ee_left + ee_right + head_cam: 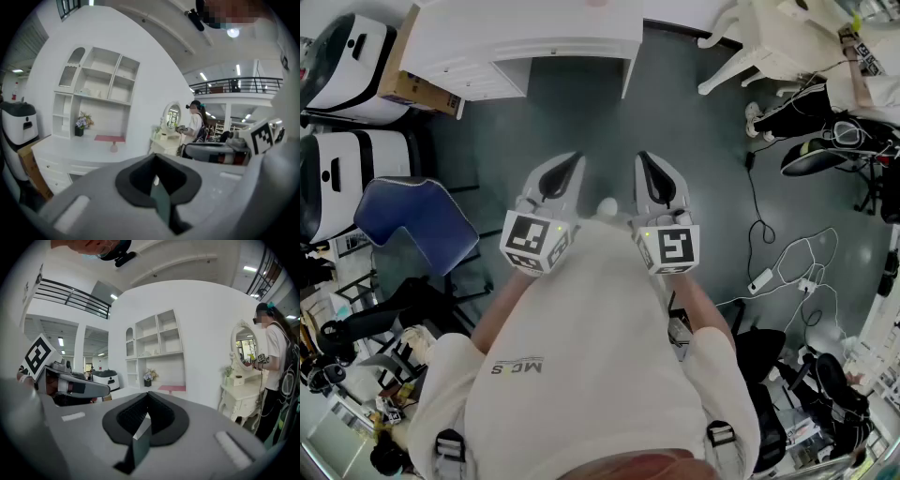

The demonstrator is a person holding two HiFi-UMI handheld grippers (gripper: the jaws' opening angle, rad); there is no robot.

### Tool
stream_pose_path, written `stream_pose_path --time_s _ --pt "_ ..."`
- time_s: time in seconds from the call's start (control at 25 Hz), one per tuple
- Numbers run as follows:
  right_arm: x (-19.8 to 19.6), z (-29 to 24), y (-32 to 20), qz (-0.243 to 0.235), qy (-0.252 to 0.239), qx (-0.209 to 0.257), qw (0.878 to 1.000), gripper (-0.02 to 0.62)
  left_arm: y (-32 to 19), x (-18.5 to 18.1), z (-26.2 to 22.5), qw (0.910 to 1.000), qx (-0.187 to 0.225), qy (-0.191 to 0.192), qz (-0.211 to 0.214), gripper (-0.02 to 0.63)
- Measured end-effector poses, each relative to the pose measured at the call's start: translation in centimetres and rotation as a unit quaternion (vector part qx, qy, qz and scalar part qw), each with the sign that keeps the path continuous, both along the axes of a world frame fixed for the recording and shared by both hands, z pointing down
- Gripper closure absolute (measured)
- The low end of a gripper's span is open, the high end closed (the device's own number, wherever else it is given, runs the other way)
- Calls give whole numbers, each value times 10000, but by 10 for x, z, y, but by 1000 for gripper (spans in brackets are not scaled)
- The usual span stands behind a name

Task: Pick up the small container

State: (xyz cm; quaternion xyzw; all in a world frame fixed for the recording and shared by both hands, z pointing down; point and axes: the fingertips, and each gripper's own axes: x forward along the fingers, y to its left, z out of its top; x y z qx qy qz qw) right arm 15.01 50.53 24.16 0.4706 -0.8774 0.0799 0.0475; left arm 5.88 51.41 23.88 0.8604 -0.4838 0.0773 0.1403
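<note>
Left gripper (pixel 570 167) and right gripper (pixel 647 165) are both closed and empty. The likely small container (pixel 114 147) stands on the white counter (pixel 65 151), well ahead. Approach, then open 1 gripper before reaching.

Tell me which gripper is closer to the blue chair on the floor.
Left. In the head view the left gripper is right of the blue chair; the right gripper is farther right, beyond the left one.

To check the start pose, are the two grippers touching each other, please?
Apart. The head view shows grey floor between the left gripper and the right gripper.
</note>
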Motion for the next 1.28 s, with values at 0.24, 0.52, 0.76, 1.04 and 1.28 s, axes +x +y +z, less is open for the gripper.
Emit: stream_pose_path --time_s 0.24,0.52,0.76,1.04,1.28 --pt "13 4 -11 -44 -27 -49 10000 598 -13 11 0 10000 -33 -15 -66 606" --pt "-2 10 -48 -117 -237 -102 9996 600 -48 -3 11 9998 -159 70 -56 606" --pt "-42 33 -136 -211 10 -154 9997 600 -144 -42 33 9994 -269 212 -38 606" --pt "-84 38 -276 -265 54 -108 9996 600 -292 -84 42 9988 -325 241 286 606" --pt "-104 24 -397 -113 188 -134 9997 600 -419 -106 33 9970 -429 139 629 606"
